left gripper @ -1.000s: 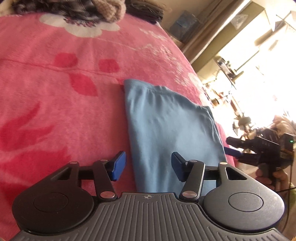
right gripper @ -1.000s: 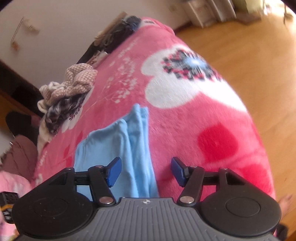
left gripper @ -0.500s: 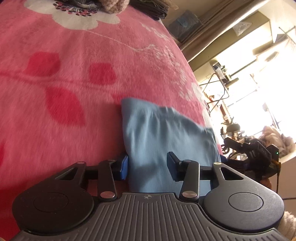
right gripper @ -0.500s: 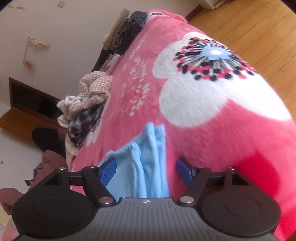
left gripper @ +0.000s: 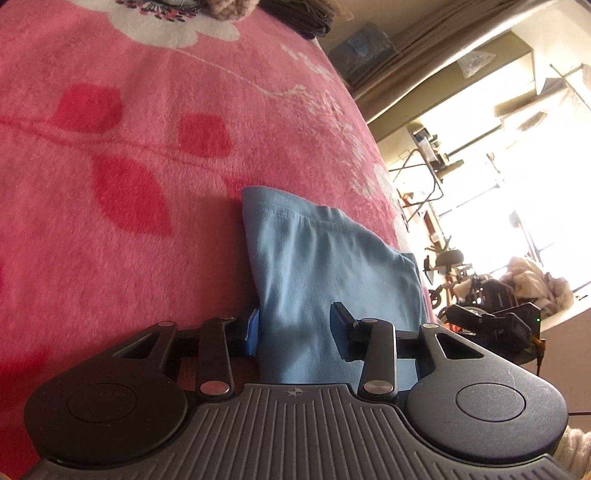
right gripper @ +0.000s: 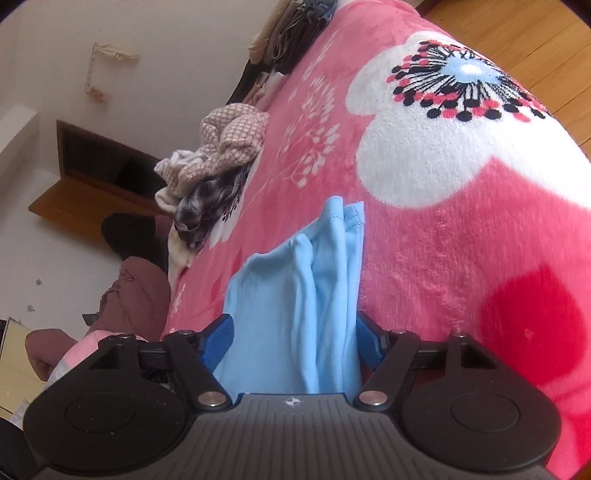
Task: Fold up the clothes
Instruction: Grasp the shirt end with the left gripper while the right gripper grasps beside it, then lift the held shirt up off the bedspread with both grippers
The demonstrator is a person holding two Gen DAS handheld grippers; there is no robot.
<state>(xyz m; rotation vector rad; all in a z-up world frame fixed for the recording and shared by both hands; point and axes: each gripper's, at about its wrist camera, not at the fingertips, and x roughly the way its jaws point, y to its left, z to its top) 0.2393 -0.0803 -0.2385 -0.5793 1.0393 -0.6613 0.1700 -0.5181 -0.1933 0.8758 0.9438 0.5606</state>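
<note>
While both grippers sit low at the near edge of the folded light-blue cotton garment (left gripper: 332, 273), it lies flat on the pink fleece bed blanket (left gripper: 129, 110) with red leaf shapes and white flowers. Left gripper (left gripper: 295, 328): jaws partly apart, fabric between them; the left blue pad is at the garment's left folded edge, the right pad sits on top of the cloth, and a firm pinch cannot be told from this view. Stitched hem runs along the garment's far edge. Right gripper (left gripper: 495, 325) shows in the left wrist view as a dark body just past the garment's right side, near the bed edge.

Right wrist view: right gripper (right gripper: 293, 339) straddles the near end of the same garment (right gripper: 295, 295), which is bunched into lengthwise folds here. Jaws are closing, cloth between them, blue pads at both sides of the fabric; right pad is tucked behind the fabric's edge, left pad just beside it.

Crumpled pile of checked beige, plaid and white clothes (right gripper: 218, 162) lies further up the bed, well apart from the garment. Stack of folded dark and tan clothes (right gripper: 295, 26) at the bed's far end. Wooden floor (right gripper: 535, 37) beyond the bed. Person's maroon trouser leg (right gripper: 136, 295) at the bed's left side.
</note>
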